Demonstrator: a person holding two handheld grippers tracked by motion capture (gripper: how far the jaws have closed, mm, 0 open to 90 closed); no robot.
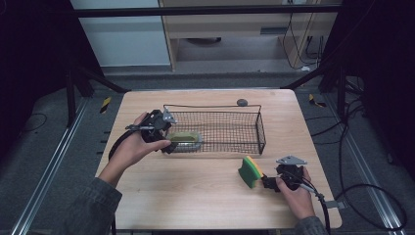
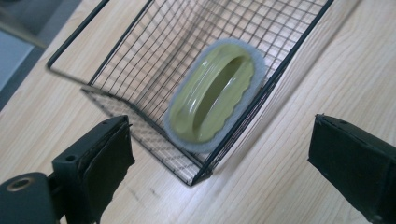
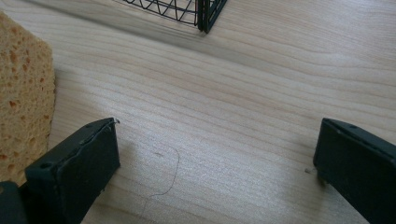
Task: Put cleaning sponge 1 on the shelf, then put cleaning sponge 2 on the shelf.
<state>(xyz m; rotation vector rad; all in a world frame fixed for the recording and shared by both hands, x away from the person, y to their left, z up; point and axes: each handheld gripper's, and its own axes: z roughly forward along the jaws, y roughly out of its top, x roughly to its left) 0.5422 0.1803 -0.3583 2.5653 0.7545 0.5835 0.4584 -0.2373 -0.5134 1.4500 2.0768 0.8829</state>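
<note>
A black wire basket stands in the middle of the wooden table. Inside its left end lies an olive-green scrubber with a handle and a grey pad. My left gripper is just outside that end, open, jaws wide apart and off the scrubber. A green and yellow sponge stands on edge at the front right. My right gripper rests open beside it, with bare wood between the jaws. A basket corner lies ahead of it.
A small grey round object sits at the table's far edge behind the basket. Black frame posts and cables stand around the table on the floor. Bare wood stretches along the front between my two hands.
</note>
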